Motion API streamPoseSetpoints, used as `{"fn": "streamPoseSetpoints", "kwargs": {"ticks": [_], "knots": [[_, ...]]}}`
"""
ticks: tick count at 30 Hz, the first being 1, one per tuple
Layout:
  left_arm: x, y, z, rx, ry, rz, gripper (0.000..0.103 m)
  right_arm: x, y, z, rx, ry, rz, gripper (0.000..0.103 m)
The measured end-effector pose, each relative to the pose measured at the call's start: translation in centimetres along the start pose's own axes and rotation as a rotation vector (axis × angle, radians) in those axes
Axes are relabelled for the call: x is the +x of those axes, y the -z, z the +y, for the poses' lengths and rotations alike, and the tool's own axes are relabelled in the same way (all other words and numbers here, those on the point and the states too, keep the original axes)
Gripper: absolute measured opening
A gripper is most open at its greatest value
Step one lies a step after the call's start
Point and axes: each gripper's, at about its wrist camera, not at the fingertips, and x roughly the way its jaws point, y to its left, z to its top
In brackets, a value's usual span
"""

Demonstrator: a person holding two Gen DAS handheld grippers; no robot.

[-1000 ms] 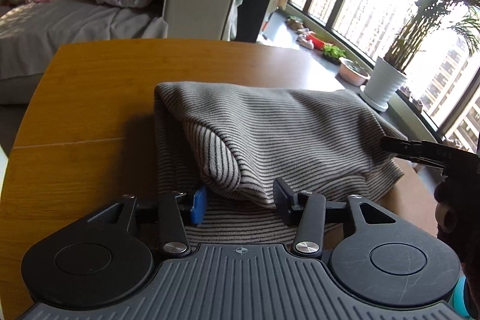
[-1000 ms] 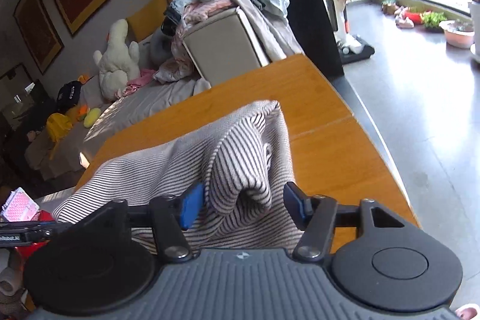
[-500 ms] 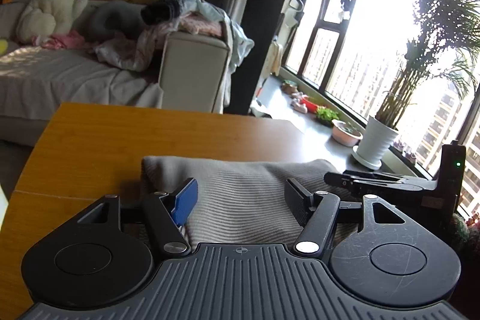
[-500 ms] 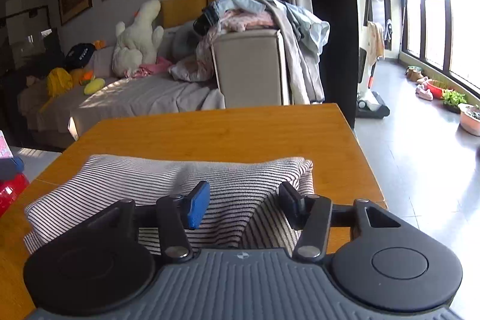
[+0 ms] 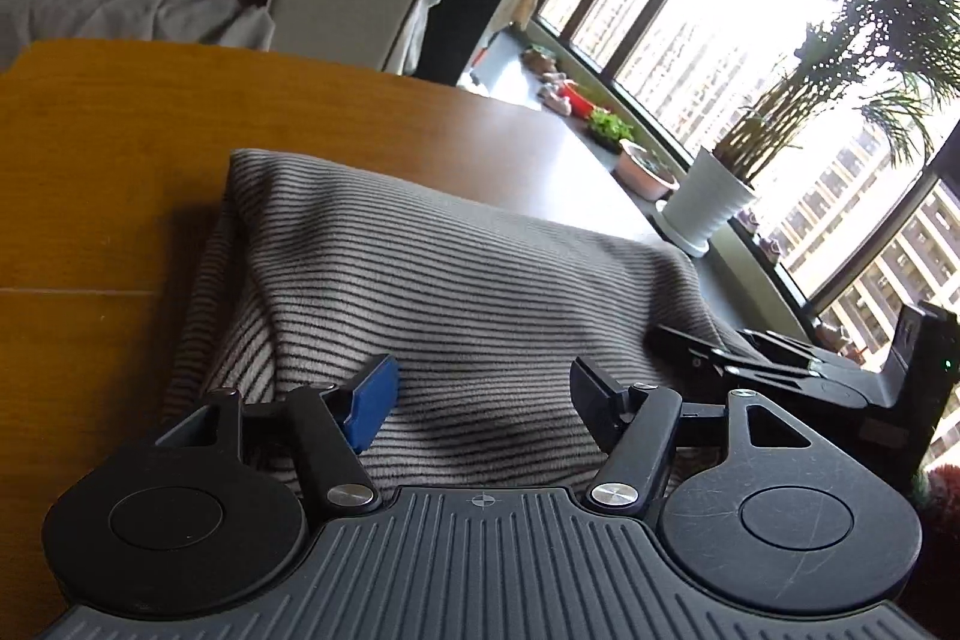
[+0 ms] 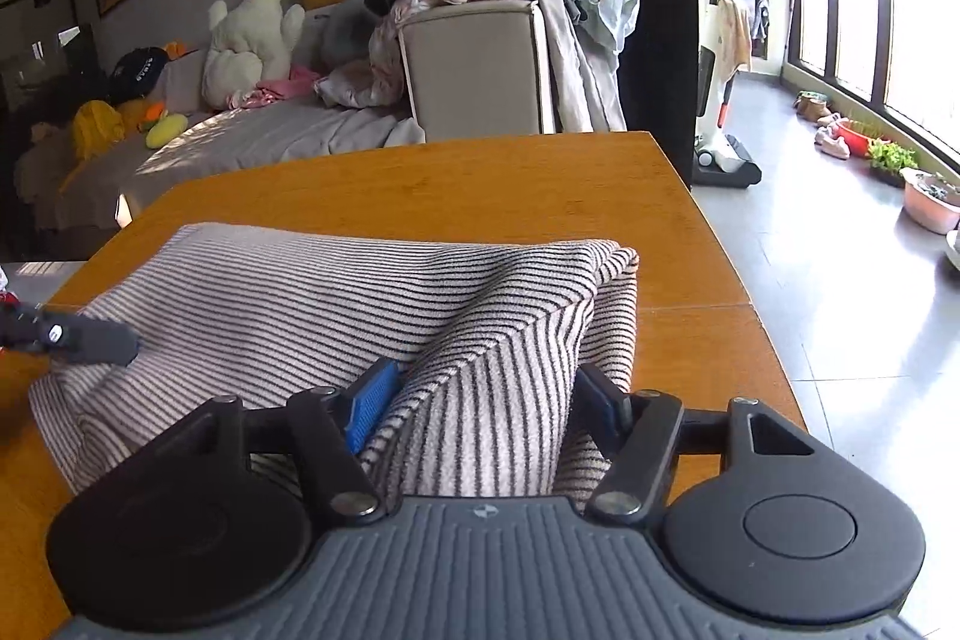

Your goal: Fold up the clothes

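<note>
A grey and black striped garment [image 5: 456, 292] lies folded on the wooden table [image 5: 102, 172]. My left gripper [image 5: 483, 391] is open, its fingers wide apart over the garment's near edge with nothing between them. My right gripper [image 6: 486, 400] is open, and a raised fold of the striped garment [image 6: 336, 304] sits between its fingers. The right gripper also shows at the garment's right end in the left wrist view [image 5: 774, 364]. A left fingertip [image 6: 90, 337] shows at the garment's left end in the right wrist view.
The table [image 6: 420, 184] ends close on the right, above a tiled floor [image 6: 840, 280]. A sofa [image 6: 468, 64] piled with clothes stands behind the table. A potted plant [image 5: 714, 202] and small pots stand by the windows.
Both grippers have tilted down and moved closer to the garment. A fold of the garment now lies between the right gripper's fingers. Both stay open.
</note>
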Motion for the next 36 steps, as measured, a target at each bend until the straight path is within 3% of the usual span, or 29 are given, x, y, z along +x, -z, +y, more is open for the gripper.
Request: {"fn": "streamPoseSetpoints", "kwargs": {"ticks": [3,6,8,11,13,22,25,27,31,36], "knots": [[1.2,-1.3,0.6,0.008,-0.009,-0.007,0.070,-1.6,1.2,1.1,-0.011,-0.002,0.001,0.067],[2.4,-2.1,0.4,0.054,-0.012,-0.024,0.080,-3.4,2.5,2.8,-0.033,-0.026,0.005,0.069],[3.2,-2.5,-0.3,0.090,-0.034,-0.041,0.086,-4.5,3.1,3.7,-0.056,-0.068,0.008,0.069],[4.1,-2.7,-1.3,0.143,-0.075,-0.061,0.087,-5.9,3.1,4.5,-0.086,-0.174,0.017,0.070],[4.2,-2.5,-1.6,0.165,-0.088,-0.069,0.087,-6.6,2.6,4.4,-0.095,-0.196,0.005,0.070],[0.1,-1.9,-0.9,0.082,-0.103,-0.069,0.087,-5.3,-2.7,0.7,0.014,-0.083,-0.118,0.070],[-0.8,-1.2,-1.2,0.062,-0.078,-0.044,0.088,-2.9,-4.2,0.9,-0.043,-0.011,-0.127,0.070],[-0.9,-0.6,-1.4,0.040,-0.054,-0.019,0.087,-0.4,-4.8,1.4,-0.089,0.006,-0.091,0.070],[-0.4,0.0,-1.7,0.090,-0.076,-0.019,0.084,3.3,-3.7,2.6,-0.166,0.026,0.028,0.070],[0.5,-0.3,-0.9,0.098,-0.058,-0.021,0.081,1.7,-1.4,2.0,-0.117,0.027,0.032,0.070]]}}
